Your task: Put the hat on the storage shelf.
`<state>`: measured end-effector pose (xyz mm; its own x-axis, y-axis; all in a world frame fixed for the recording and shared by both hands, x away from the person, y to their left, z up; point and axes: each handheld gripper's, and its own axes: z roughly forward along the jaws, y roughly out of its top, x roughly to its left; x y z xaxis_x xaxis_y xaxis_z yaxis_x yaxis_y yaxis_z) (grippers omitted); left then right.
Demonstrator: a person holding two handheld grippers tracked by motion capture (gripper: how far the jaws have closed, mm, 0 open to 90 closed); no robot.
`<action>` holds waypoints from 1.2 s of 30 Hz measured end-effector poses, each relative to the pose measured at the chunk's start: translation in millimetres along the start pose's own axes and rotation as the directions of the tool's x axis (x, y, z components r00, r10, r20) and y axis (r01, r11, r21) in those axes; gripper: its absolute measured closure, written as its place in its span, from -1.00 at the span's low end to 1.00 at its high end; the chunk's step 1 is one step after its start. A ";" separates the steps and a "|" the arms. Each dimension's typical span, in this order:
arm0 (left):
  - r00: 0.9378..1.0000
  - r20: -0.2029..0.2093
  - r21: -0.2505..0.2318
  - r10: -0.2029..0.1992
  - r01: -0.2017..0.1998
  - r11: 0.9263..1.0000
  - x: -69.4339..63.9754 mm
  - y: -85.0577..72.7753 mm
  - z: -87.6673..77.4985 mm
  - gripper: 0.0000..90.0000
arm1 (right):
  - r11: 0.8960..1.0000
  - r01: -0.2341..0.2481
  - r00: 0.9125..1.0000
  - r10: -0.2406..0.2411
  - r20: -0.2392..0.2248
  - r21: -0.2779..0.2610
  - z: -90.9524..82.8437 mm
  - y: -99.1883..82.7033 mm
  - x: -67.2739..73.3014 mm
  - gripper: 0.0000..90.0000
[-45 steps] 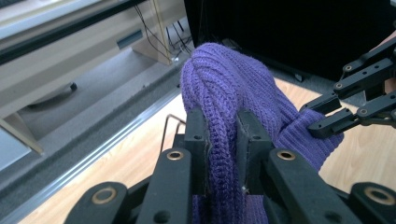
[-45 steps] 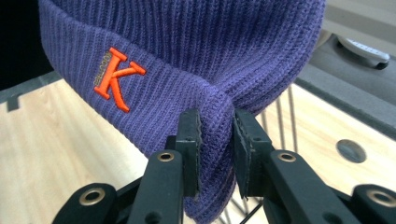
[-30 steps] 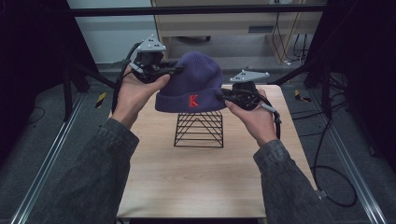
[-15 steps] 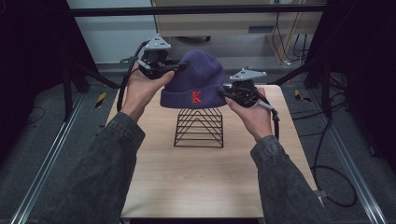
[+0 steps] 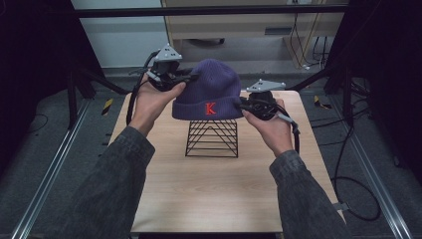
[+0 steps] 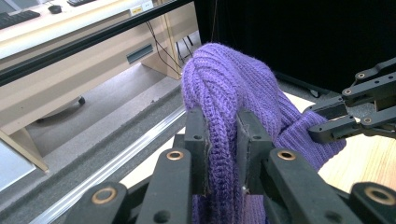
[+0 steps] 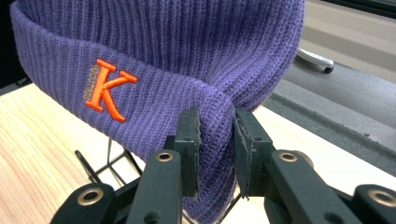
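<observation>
Left gripper [image 5: 185,79] and right gripper [image 5: 244,105] both clamping purple beanie [image 5: 211,89] at opposite edges, holding it over black wire stand [image 5: 212,139].

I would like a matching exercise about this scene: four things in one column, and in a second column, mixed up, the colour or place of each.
Things:
1. beanie
2. letter K
3. wire stand
4. left tongs

Descriptions:
A. black, standing on the wooden table
B. orange-red, stitched on the folded cuff
C. purple, ribbed knit
D. shut on the beanie's edge, opposite the right tongs

Pairs: 1-C, 2-B, 3-A, 4-D
</observation>
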<state>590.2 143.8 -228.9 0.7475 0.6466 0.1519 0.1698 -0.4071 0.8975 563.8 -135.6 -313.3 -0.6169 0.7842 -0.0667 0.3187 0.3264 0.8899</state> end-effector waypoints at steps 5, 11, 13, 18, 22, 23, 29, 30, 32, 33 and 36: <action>1.000 0.001 0.013 0.003 -0.003 1.000 -2.5 -5.2 0.1 0.70 | 1.000 0.009 1.000 -0.009 -0.008 0.011 -0.1 -6.5 3.5 0.62; 1.000 0.005 0.012 0.003 -0.003 1.000 -7.9 -6.7 1.2 0.70 | 1.000 0.005 1.000 -0.005 -0.009 0.016 -2.7 -11.6 2.4 0.62; 1.000 0.005 0.013 0.006 -0.006 1.000 -8.6 -6.9 1.5 0.70 | 1.000 0.012 1.000 -0.012 -0.007 0.022 -3.1 -11.8 2.8 0.62; 1.000 0.004 0.024 0.016 -0.017 1.000 -11.7 -9.1 1.4 0.70 | 0.999 0.012 1.000 -0.012 -0.009 0.036 -4.0 -15.8 3.7 0.61; 1.000 0.010 0.028 0.019 -0.020 0.999 -12.2 -9.8 1.2 0.70 | 0.999 0.005 1.000 -0.005 -0.006 0.052 -4.0 -19.6 2.5 0.61; 1.000 0.010 0.028 0.019 -0.020 0.999 -12.2 -9.8 1.2 0.70 | 0.999 0.005 1.000 -0.005 -0.006 0.052 -4.0 -19.6 2.5 0.61; 0.999 0.016 0.048 0.048 -0.048 0.998 -14.7 -13.3 2.4 0.70 | 0.996 0.029 1.000 -0.028 -0.008 0.084 -1.5 -25.8 3.4 0.61; 0.999 0.017 0.047 0.047 -0.048 0.998 -15.2 -13.2 1.8 0.70 | 0.995 0.030 1.000 -0.030 -0.008 0.093 -0.6 -26.6 3.5 0.61; 0.998 0.020 0.050 0.062 -0.063 0.997 -18.4 -12.6 1.6 0.70 | 0.995 0.029 1.000 -0.028 -0.010 0.094 -0.2 -28.0 4.8 0.61; 0.998 0.020 0.053 0.067 -0.068 0.996 -19.4 -12.7 1.9 0.70 | 0.995 0.036 0.999 -0.035 -0.009 0.095 0.3 -29.0 5.1 0.61; 0.998 0.017 0.057 0.065 -0.066 0.996 -21.0 -15.1 3.3 0.70 | 0.994 0.032 0.999 -0.031 -0.010 0.100 1.2 -33.3 5.5 0.61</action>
<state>574.1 134.2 -247.0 0.7678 0.6076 0.2032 0.1561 -0.4851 0.8604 550.7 -141.5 -343.8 -0.6339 0.7681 -0.0901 0.3689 0.4027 0.8377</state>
